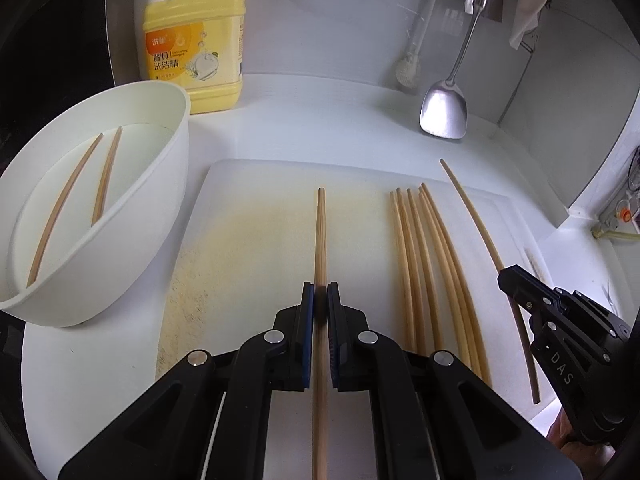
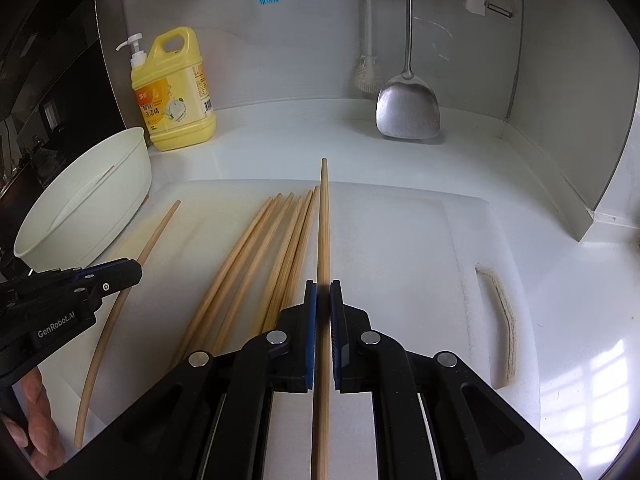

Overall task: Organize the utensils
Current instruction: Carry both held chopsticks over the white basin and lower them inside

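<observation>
My left gripper (image 1: 320,286) is shut on a wooden chopstick (image 1: 320,232) that points forward over the white cutting board (image 1: 260,216). My right gripper (image 2: 323,284) is shut on another wooden chopstick (image 2: 324,216), also pointing forward. Several loose chopsticks (image 1: 424,264) lie in a bundle on the board between the two grippers; they also show in the right wrist view (image 2: 260,256). A white bowl (image 1: 132,240) at the left holds two chopsticks (image 1: 80,184). The right gripper shows at the right edge of the left wrist view (image 1: 516,276), the left gripper at the left edge of the right wrist view (image 2: 132,274).
A yellow dish-soap bottle (image 1: 196,44) stands behind the bowl. A steel spatula (image 1: 444,108) and a white brush (image 1: 408,72) hang at the back wall. The cutting board has a handle slot (image 2: 500,320) at its right end. A dark stove surface (image 2: 60,80) lies at the far left.
</observation>
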{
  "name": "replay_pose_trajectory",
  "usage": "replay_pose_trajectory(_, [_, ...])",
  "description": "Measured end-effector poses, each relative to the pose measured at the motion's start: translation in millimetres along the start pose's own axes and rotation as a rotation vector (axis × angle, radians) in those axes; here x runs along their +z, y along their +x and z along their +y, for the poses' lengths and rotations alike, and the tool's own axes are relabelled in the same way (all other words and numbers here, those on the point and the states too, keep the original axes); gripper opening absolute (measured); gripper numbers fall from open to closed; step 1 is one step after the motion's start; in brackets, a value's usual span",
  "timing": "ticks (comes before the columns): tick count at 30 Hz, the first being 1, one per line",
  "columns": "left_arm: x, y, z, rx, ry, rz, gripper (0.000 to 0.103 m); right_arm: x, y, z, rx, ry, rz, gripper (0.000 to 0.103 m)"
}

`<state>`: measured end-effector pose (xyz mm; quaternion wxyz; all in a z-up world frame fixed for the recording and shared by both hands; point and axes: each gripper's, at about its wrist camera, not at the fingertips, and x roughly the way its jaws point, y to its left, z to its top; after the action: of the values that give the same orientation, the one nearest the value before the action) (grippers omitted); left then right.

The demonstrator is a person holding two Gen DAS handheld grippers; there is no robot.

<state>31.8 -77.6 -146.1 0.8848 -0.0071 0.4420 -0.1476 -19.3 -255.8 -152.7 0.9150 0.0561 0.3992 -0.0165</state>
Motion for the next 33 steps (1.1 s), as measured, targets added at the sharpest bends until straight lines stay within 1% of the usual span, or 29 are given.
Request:
replay_pose_trajectory(5, [22, -29, 4, -0.005, -0.028, -0.051, 0.007, 21, -18, 9, 0.033, -0.019, -0.040, 0.006])
replay_pose_trajectory(9, [38, -59, 17, 0.010, -0.066, -0.094, 0.007, 44, -35, 29, 0.090, -0.054, -0.072, 0.006])
replay_pose_trajectory(13, [59, -88, 44, 0.037, -0.113, -0.141, 0.007, 70, -44, 65, 0.164, -0.101, -0.089, 0.006])
replay_pose_trajectory(15, [70, -100, 63, 0.060, -0.126, -0.164, 0.007, 83, -44, 89, 0.205, -0.117, -0.090, 0.006])
replay_pose_trajectory(17, [82, -109, 86, 0.068, -0.141, -0.171, 0.007, 96, -41, 115, 0.243, -0.123, -0.087, 0.006])
replay_pose_trajectory(20, [99, -120, 121, 0.086, -0.136, -0.196, 0.007, 112, -35, 155, 0.262, -0.135, -0.089, 0.006])
replay_pose_trajectory(24, [119, -119, 169, 0.093, -0.116, -0.193, 0.007, 129, -13, 205, 0.279, -0.107, -0.064, 0.006])
replay_pose_trajectory(27, [127, -107, 203, 0.090, -0.109, -0.165, 0.007, 136, 6, 237, 0.272, -0.101, -0.035, 0.006])
replay_pose_trajectory(29, [129, -94, 220, 0.083, -0.110, -0.136, 0.007, 137, 20, 254, 0.268, -0.091, -0.007, 0.006])
replay_pose_trajectory(33, [131, -70, 244, 0.080, -0.104, -0.084, 0.007, 135, 50, 274, 0.266, -0.070, 0.058, 0.006])
